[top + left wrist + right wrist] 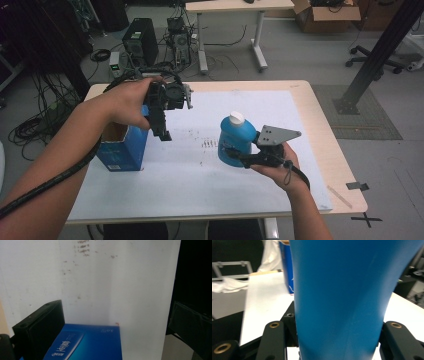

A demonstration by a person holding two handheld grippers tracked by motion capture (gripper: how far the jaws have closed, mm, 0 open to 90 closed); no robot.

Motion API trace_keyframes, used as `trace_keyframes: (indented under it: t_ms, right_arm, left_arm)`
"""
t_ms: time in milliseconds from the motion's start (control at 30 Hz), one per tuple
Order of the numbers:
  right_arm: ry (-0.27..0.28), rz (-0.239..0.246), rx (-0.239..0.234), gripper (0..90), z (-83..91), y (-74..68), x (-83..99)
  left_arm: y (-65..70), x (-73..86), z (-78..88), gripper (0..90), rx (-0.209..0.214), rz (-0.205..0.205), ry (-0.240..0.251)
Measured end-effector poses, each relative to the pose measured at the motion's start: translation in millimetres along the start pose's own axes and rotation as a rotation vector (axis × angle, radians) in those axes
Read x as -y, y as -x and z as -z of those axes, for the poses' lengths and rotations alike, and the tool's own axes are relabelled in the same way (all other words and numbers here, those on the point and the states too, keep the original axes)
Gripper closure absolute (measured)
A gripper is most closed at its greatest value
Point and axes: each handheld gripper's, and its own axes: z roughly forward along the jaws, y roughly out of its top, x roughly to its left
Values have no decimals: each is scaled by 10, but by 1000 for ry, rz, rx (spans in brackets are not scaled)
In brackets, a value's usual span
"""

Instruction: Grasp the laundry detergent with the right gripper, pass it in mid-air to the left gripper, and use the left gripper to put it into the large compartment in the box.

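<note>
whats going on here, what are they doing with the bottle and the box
A person at a table works with a handheld gripper in each hand. The right gripper is shut on a blue bottle with a white cap, holding it upright over the white mat. The left gripper hangs open above an open blue box standing at the mat's left edge, its jaws spread and holding nothing. The bottle is apart from the box, not yet in it.

A pale wooden desk (pixel 320 125) carries a large white sheet (pixel 200 185) over most of its top; an open blue box (pixel 122 147) stands on the sheet near the left edge; faint dark marks (pixel 209 143) spot its middle.
</note>
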Motion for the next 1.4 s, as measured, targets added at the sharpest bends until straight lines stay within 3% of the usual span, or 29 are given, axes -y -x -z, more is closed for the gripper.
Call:
trace_keyframes:
  t_ms: [433, 1400]
  right_arm:
    - [-35, 22, -133, 456, -121, -14, -4]
    - [-40, 22, -239, 455, -669, -83, 21]
  left_arm:
    - [104, -133, 51, 2, 11, -42, -6]
    - [224, -273, 9, 2, 21, -89, -8]
